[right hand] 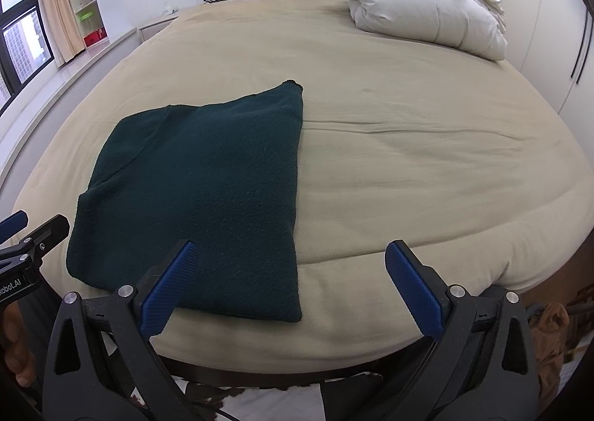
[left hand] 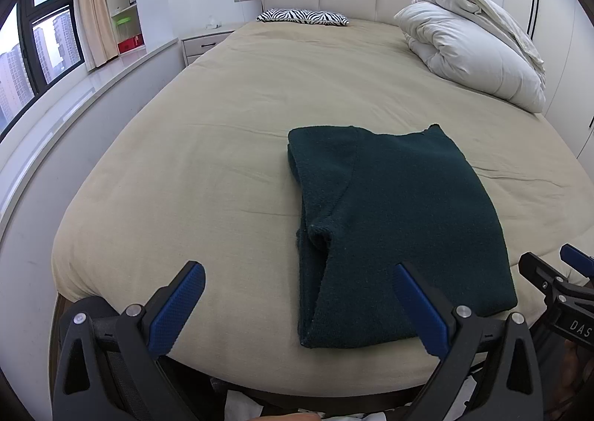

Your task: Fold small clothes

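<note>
Sweater (left hand: pixel 389 228) lies flat on bed (left hand: pixel 185 161), near foot edge, already folded to rough rectangle, sleeve tucked along left side. Left gripper (left hand: pixel 299 285) hovers off near edge, fingers wide apart, empty. Right gripper (right hand: pixel 287 265) likewise spread, empty, over near right corner. Risks: pinching only top layer undoes fold; thick knit may slip from pads; dragging could pull it off edge.
</note>
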The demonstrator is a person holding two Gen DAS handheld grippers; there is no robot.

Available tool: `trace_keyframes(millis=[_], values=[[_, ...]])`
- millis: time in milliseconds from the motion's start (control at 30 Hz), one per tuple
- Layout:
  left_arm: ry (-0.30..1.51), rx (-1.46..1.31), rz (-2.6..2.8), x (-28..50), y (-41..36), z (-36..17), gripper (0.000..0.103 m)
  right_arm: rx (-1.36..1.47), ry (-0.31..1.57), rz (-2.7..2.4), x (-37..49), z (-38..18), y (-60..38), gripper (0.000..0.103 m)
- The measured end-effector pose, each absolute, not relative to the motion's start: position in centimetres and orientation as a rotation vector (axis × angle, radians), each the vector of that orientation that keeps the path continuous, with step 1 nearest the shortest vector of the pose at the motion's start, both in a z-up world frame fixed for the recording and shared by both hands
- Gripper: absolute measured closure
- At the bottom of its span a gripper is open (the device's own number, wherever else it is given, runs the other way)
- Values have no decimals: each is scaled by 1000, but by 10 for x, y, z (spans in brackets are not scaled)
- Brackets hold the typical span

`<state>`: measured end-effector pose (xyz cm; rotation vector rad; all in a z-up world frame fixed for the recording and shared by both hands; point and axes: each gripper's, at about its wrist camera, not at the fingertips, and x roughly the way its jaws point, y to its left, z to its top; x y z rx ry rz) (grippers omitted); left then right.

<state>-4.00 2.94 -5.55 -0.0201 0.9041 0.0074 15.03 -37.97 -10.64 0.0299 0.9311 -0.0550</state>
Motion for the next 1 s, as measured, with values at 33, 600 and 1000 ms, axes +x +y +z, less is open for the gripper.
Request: trace_keyframes(millis=[33,600,1000], values=[[905,-22,7,-40,29,-56,0,30,931,-55,150,-106,-380,0],[910,-21,7,-41,28,-57,0,31,932,-55,151,-107,-378,0],[912,-19,5,-40,30,-57,0,34,932,-54,152,-106,-377,0]])
